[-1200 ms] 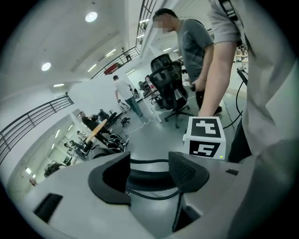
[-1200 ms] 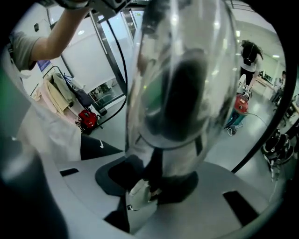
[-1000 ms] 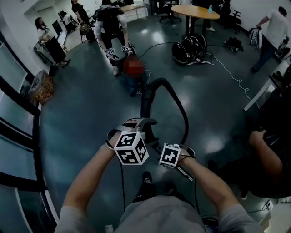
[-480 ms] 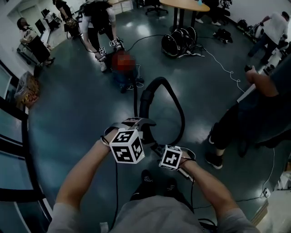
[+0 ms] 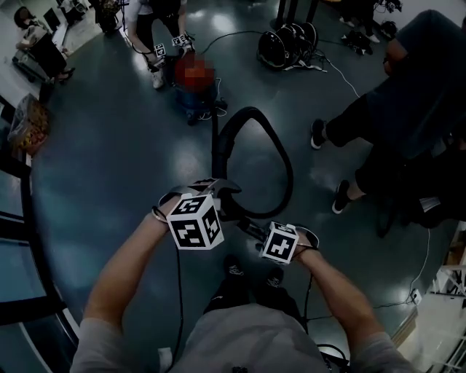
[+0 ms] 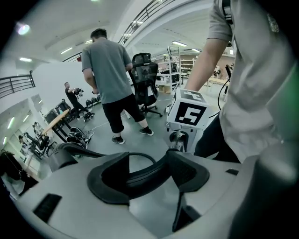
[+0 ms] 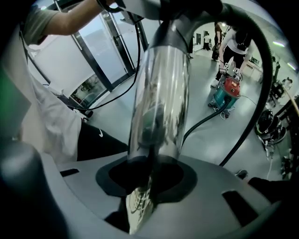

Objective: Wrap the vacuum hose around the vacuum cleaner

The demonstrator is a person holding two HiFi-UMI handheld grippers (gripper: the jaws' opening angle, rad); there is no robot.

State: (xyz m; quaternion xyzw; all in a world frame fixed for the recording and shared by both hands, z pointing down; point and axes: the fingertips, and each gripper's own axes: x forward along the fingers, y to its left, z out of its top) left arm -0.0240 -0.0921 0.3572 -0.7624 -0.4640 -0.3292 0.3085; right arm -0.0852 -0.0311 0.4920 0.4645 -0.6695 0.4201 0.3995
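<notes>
A black vacuum hose (image 5: 285,159) loops over the dark floor ahead of me, with its far end towards a red and teal vacuum cleaner (image 5: 195,93). My left gripper (image 5: 217,191) is shut on the hose (image 6: 142,176), which lies across both pads in the left gripper view. My right gripper (image 5: 256,234) is shut on the chrome wand tube (image 7: 161,93), which rises straight out of its jaws; they have just been closing a little on it. The vacuum cleaner (image 7: 229,91) shows far off in the right gripper view.
A person in dark clothes (image 5: 408,95) stands close on the right. Another person (image 5: 164,22) bends over the vacuum cleaner with grippers. Black round gear (image 5: 287,44) and cables lie at the back. A glass wall (image 5: 14,218) runs along the left. My shoes (image 5: 251,277) are below the grippers.
Both grippers have sunk slightly and shifted left with hose and wand still held. The view has tipped down. The person on the right has come closer.
</notes>
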